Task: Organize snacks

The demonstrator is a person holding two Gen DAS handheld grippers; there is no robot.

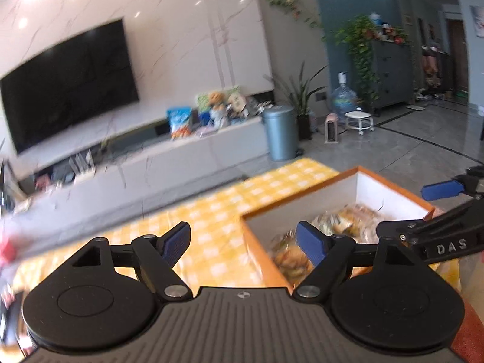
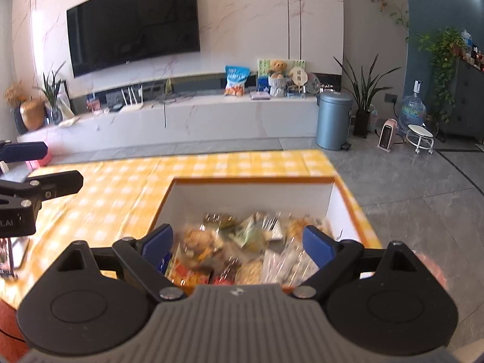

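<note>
Right wrist | snacks [image 2: 242,251] blurred, apparently below spread fingers [image 2: 317,246], untouched

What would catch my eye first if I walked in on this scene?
Probably the orange-rimmed box on the yellow checked tablecloth, piled with wrapped snacks. Both tools, the left tool and the right tool, hang open and empty near it. Behind, a big dark TV fills the marble wall.

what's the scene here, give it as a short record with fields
surface: table with a yellow check cloth
box: orange-rimmed box, white inside, open top, on the cloth
contents: wrapped snacks piled inside, blurred
left gripper: open, empty, over the box's near corner
right gripper: open, empty, above the snacks
background: tv, blue bin
</note>
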